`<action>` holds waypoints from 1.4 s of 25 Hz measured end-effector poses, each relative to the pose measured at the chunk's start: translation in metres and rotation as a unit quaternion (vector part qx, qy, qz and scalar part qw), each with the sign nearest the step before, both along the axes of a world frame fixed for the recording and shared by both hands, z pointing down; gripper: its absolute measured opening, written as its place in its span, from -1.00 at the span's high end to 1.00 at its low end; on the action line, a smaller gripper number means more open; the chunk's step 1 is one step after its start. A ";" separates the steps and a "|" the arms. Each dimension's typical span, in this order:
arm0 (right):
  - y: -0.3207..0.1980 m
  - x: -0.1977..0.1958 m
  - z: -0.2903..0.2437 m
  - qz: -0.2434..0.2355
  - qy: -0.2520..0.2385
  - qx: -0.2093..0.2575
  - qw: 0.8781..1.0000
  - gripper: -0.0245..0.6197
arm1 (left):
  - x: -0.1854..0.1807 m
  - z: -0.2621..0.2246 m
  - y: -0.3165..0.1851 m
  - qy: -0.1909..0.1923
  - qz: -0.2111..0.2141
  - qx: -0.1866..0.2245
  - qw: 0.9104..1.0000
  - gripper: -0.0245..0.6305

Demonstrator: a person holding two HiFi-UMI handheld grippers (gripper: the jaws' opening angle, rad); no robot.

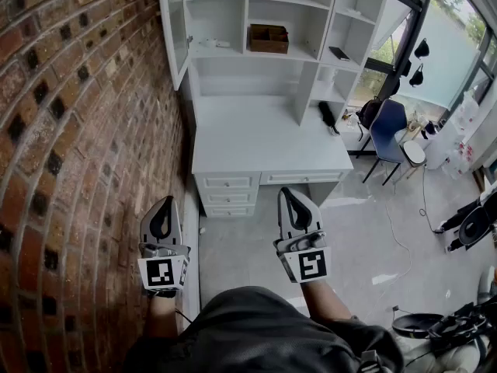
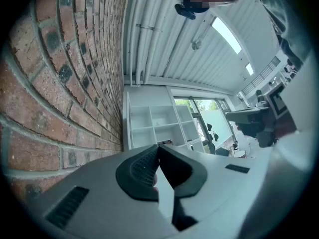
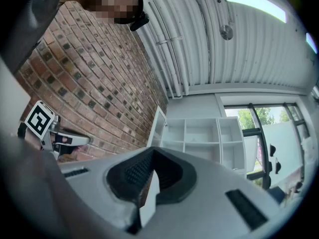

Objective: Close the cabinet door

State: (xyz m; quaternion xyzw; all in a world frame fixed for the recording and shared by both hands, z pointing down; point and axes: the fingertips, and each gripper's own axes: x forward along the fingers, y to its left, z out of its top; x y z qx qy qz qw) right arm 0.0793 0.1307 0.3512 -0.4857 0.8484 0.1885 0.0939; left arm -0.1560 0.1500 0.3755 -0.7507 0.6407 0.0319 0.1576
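Note:
The white cabinet door [image 1: 175,29] stands swung open at the left end of the white shelf unit [image 1: 272,14], close to the brick wall. It also shows far off as a thin white door [image 2: 127,121] in the left gripper view and as an open door [image 3: 157,128] in the right gripper view. Both grippers hang low in the head view, well short of the desk. My left gripper [image 1: 163,220] [image 2: 158,148] is shut with nothing in it. My right gripper [image 1: 297,208] [image 3: 153,153] is shut and empty too. Both point toward the shelves and slightly up.
A brick wall [image 1: 70,130] runs along the left. A white desk [image 1: 264,142] with drawers [image 1: 229,193] stands under the shelves. A brown box [image 1: 268,37] sits on a shelf. A blue chair [image 1: 392,130] and cables [image 1: 404,247] are at the right.

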 end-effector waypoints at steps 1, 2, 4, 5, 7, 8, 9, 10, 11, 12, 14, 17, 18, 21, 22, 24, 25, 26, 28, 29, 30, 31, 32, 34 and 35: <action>0.001 0.000 -0.001 0.000 0.001 0.000 1.000 0.93 | 0.000 0.000 0.001 0.000 0.000 -0.001 1.000 0.92; 0.002 0.001 -0.001 0.000 0.002 0.001 1.000 0.93 | 0.001 -0.001 0.002 0.000 0.000 -0.001 1.000 0.92; 0.003 0.002 -0.001 0.000 0.003 0.000 1.000 0.93 | 0.002 -0.001 0.004 0.000 0.000 -0.002 1.000 0.92; 0.004 0.002 0.000 0.000 0.002 0.000 1.000 0.93 | 0.002 0.000 0.005 0.000 0.000 -0.001 1.000 0.92; 0.007 0.003 -0.001 -0.001 0.001 0.003 1.000 0.93 | 0.002 0.000 0.007 -0.001 0.000 -0.001 1.000 0.92; 0.008 0.003 -0.001 -0.002 0.000 0.005 1.000 0.93 | 0.003 0.000 0.008 -0.002 0.000 -0.001 1.000 0.92; 0.009 0.003 -0.001 -0.002 -0.001 0.005 1.000 0.93 | 0.003 0.000 0.009 -0.003 0.000 -0.001 1.000 0.92; 0.010 0.004 -0.001 -0.002 -0.001 0.006 1.000 0.93 | 0.004 0.000 0.010 -0.004 0.000 0.000 1.000 0.92; 0.011 0.005 -0.001 -0.002 -0.001 0.005 1.000 0.93 | 0.005 0.000 0.011 -0.004 0.001 0.000 1.000 0.92; 0.012 0.006 0.000 -0.002 0.000 0.005 1.000 0.93 | 0.007 -0.001 0.012 -0.004 0.002 0.000 1.000 0.92; 0.013 0.008 0.000 -0.003 0.001 0.005 1.000 0.93 | 0.009 0.000 0.013 -0.004 0.002 -0.001 1.000 0.92; 0.014 0.010 0.000 -0.007 -0.004 0.004 1.000 0.92 | 0.011 -0.001 0.014 -0.005 0.002 -0.003 1.000 0.92; 0.014 0.012 -0.001 -0.008 -0.007 0.004 1.000 0.92 | 0.012 -0.001 0.013 -0.005 0.002 -0.003 1.000 0.92; 0.016 0.016 -0.001 -0.012 -0.011 0.004 1.000 0.92 | 0.015 -0.001 0.014 -0.005 0.003 -0.003 1.000 0.92; 0.017 0.017 -0.001 -0.013 -0.012 0.003 1.000 0.91 | 0.016 -0.001 0.014 -0.005 0.003 -0.004 1.000 0.92; 0.018 0.020 -0.003 -0.015 -0.013 0.005 1.000 0.83 | 0.018 -0.001 0.013 -0.005 0.002 -0.006 1.000 0.92; 0.018 0.021 -0.004 -0.015 -0.014 0.008 1.000 0.76 | 0.019 0.000 0.013 -0.006 0.002 -0.006 1.000 0.92; 0.018 0.022 -0.006 -0.014 -0.014 0.011 1.000 0.61 | 0.020 0.000 0.013 -0.006 0.003 -0.006 1.000 0.92; 0.018 0.024 -0.008 -0.009 -0.013 0.017 1.000 0.19 | 0.023 0.000 0.012 -0.006 0.006 -0.005 1.000 0.92; 0.017 0.025 -0.009 -0.006 -0.012 0.020 1.000 0.03 | 0.024 0.000 0.012 -0.005 0.007 -0.005 1.000 0.92; 0.017 0.026 -0.010 -0.003 -0.013 0.024 1.000 -0.11 | 0.024 0.000 0.011 -0.005 0.007 -0.005 1.000 0.92; 0.018 0.027 -0.012 0.000 -0.013 0.029 1.000 -0.25 | 0.025 0.000 0.011 -0.005 0.006 -0.006 1.000 0.92; 0.019 0.028 -0.013 0.003 -0.013 0.035 0.999 -0.32 | 0.026 0.001 0.011 -0.005 0.006 -0.006 1.000 0.92; 0.023 0.030 -0.015 0.005 -0.012 0.044 0.999 -0.45 | 0.029 0.002 0.011 -0.007 0.006 -0.007 1.000 0.92; 0.023 0.031 -0.014 0.003 -0.011 0.046 0.999 -0.48 | 0.032 0.002 0.011 -0.008 0.006 -0.008 1.000 0.92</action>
